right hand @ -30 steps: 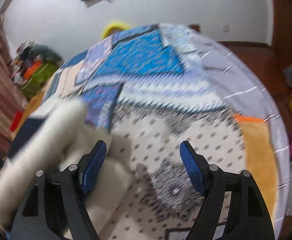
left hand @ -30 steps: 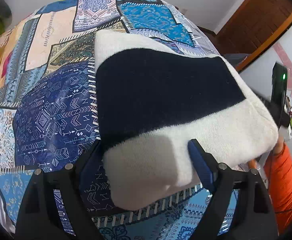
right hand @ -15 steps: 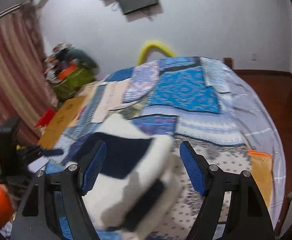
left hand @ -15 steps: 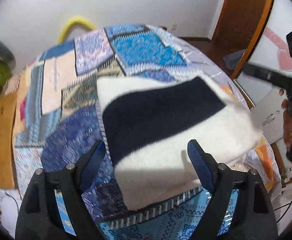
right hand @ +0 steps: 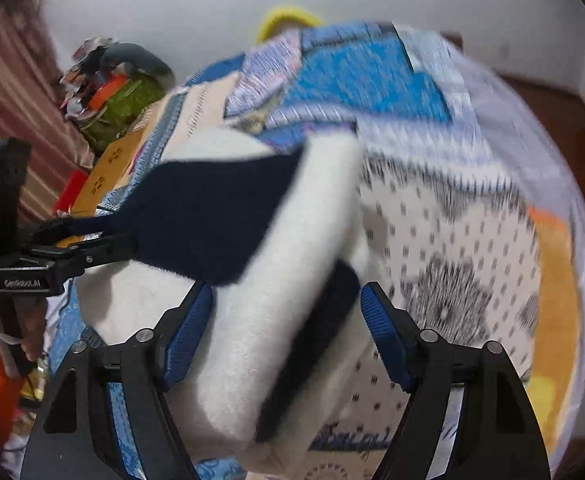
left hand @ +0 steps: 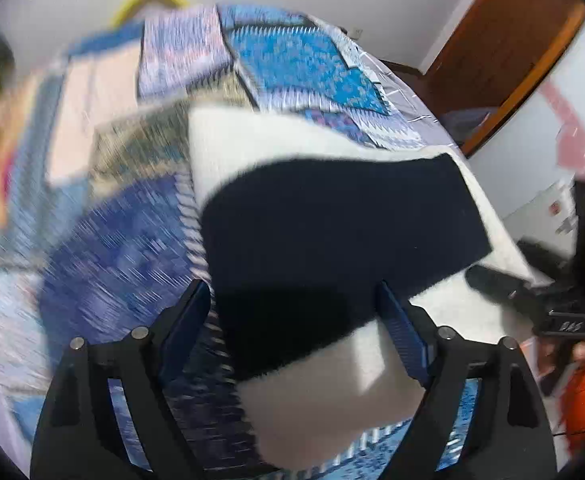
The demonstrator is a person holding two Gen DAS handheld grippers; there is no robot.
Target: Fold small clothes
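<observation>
A folded fluffy white garment with a wide navy band (left hand: 332, 232) lies on the patchwork bedspread (left hand: 124, 240). My left gripper (left hand: 292, 328) is open, its blue pads on either side of the garment's near end. In the right wrist view the same garment (right hand: 252, 264) fills the middle. My right gripper (right hand: 286, 332) is open, its pads straddling the garment's near edge. The left gripper's black body shows at that view's left edge (right hand: 20, 272), its tip against the navy band. The right gripper's tip shows at the left wrist view's right edge (left hand: 504, 288).
A white spotted cloth with an orange border (right hand: 472, 240) lies on the bed right of the garment. A green bag with clutter (right hand: 124, 100) and a brown board (right hand: 108, 172) sit beyond the bed's left side. A wooden door (left hand: 504, 40) stands to the right.
Both grippers have come back down close to the garment, which had looked farther off half a second ago. Both views are blurred by motion. The jaws stay open.
</observation>
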